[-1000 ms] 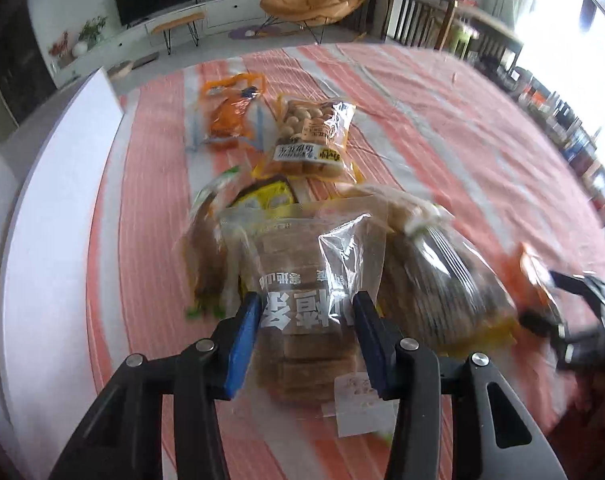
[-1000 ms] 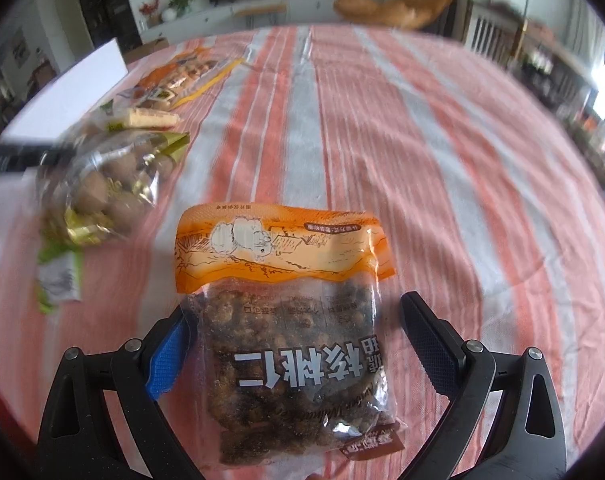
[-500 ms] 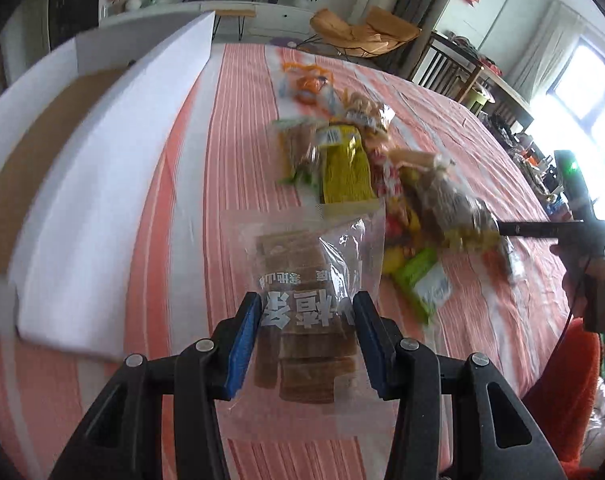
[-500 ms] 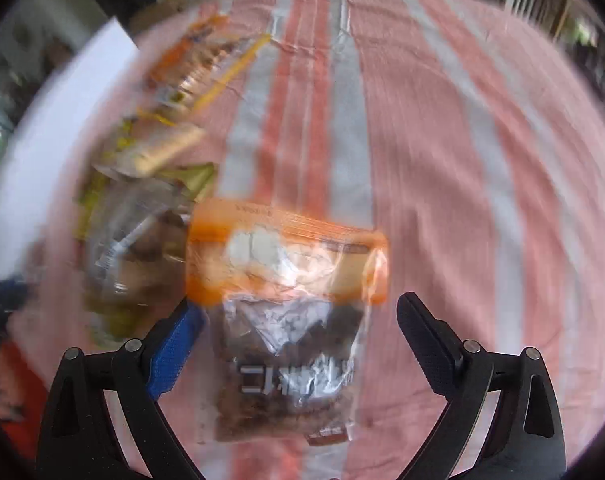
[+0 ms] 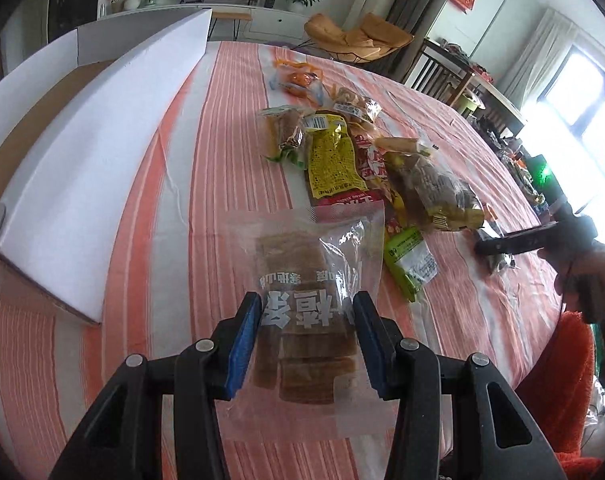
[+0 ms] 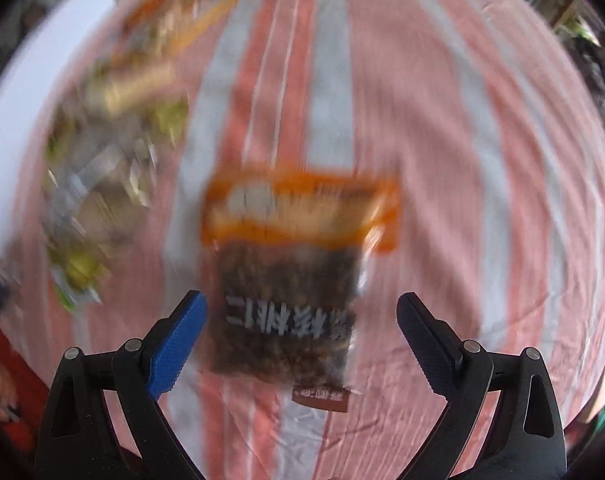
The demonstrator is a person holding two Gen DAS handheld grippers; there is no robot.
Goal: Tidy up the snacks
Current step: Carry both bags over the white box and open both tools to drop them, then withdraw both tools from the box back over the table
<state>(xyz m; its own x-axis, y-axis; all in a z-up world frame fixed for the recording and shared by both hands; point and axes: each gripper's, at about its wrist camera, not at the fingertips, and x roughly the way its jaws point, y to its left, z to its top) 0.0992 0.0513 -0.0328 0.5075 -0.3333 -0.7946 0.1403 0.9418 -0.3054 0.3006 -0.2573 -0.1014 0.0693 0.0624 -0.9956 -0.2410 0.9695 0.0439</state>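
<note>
While the left gripper [image 5: 306, 322] pinches a clear plastic bag of brown snack slabs [image 5: 308, 296] between its blue-padded fingers [image 5: 244, 338], closed on the bag's lower half, the bag hangs above the pink, white and grey striped cloth of the bench [image 5: 206, 184]. At ten o'clock of the bag, well apart, lies an open white cardboard box with a brown inside [image 5: 74, 128], one flap spread on the cloth. Toward one o'clock a loose heap of snack packets [image 5: 366, 160] lies on the bench, a yellow foil packet [image 5: 332, 160] and a green-and-white packet [image 5: 410, 258] among them.

Seen from the right wrist, badly blurred, an orange-topped clear bag of dark brown nut clusters [image 6: 290, 280] lies on the striped cloth between the fingers of the right gripper [image 6: 300, 312]. Those fingers stand wide apart, with a gap on either side of the bag, so they grip nothing. From the left wrist this gripper shows at three o'clock, carried in a person's hand [image 5: 582, 268].
</note>
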